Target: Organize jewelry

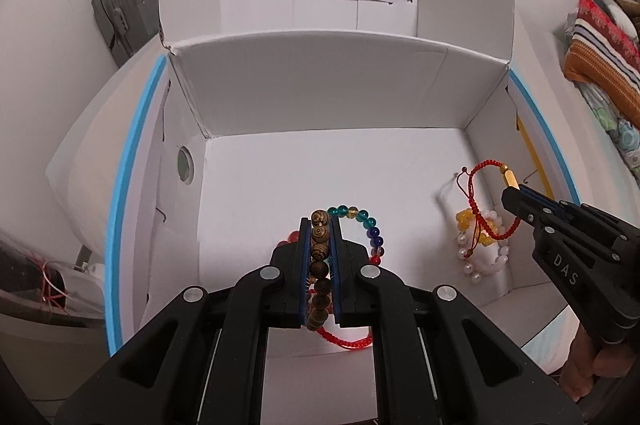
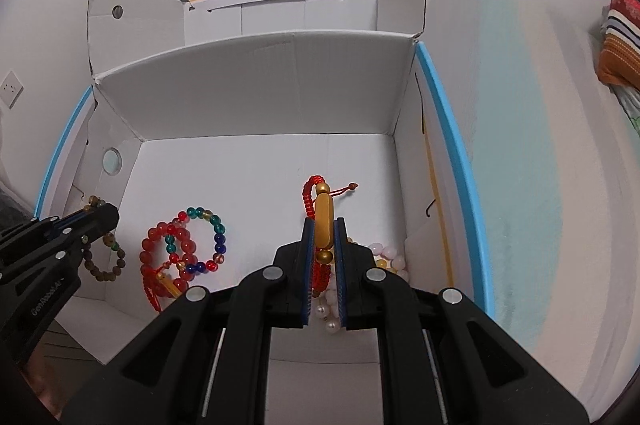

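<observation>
Fingers of both hands held bracelets above the white box (image 1: 320, 89): left gripper (image 1: 320, 225) pinched the wooden bead bracelet (image 1: 320, 253) lengthwise, right gripper (image 2: 324, 225) the red cord bracelet (image 2: 323, 213), floor seemingly just below

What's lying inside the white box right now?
On the white box floor: a multicolour glass bead bracelet, red bead bracelet, and pearl strands partly hidden behind the right gripper.
</observation>
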Demonstrator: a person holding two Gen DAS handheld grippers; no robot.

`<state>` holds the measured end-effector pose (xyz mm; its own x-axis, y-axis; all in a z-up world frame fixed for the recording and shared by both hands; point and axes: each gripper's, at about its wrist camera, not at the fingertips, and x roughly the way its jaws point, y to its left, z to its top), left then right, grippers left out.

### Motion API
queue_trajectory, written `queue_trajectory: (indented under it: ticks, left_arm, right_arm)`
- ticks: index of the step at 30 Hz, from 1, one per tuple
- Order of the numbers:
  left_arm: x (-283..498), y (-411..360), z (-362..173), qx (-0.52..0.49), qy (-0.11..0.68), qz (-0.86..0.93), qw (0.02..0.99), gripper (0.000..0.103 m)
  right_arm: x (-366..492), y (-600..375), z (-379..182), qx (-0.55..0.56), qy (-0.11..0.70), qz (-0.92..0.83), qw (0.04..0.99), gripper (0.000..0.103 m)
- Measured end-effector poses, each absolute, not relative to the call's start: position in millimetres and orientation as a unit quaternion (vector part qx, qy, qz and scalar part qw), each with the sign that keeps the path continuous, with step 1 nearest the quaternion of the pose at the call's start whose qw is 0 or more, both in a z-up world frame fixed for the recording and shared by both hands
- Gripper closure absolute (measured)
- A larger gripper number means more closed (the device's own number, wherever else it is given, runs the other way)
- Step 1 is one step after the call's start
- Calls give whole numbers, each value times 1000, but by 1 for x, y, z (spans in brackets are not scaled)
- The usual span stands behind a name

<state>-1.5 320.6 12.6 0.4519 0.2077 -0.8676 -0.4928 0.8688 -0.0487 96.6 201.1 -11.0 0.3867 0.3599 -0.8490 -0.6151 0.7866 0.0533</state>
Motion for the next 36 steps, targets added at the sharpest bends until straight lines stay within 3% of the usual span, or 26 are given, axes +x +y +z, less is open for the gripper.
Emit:
queue_trajectory:
  ticks: [5,8,10,13,19,28,36]
  left_arm:
    - [-2,324,12,-153,480,213,837,94]
    - [-5,326,16,-155,475,218,838,87]
    - [-10,325,22,-156,467,221,842,68]
    - [-22,319,35,-146,445,235,852,46]
    - [-49,303,61,-120,397,250,875,13]
    - [-85,279,77,-99,351,265,893,6]
    - [-101,271,68,-113,348,256,895,6]
  right_arm:
    - [99,204,-13,-140,471,295,819,93]
    - [96,205,-11,-140,470,297,819,90]
    - [92,201,-6,-133,461,299,825,68]
    - [85,193,8,-123,440,298,838,56]
    - [67,176,34,-111,404,299,857,33]
    - [33,148,57,-113,341,275,892,13]
    - [5,128,59,-109,317,267,904,8]
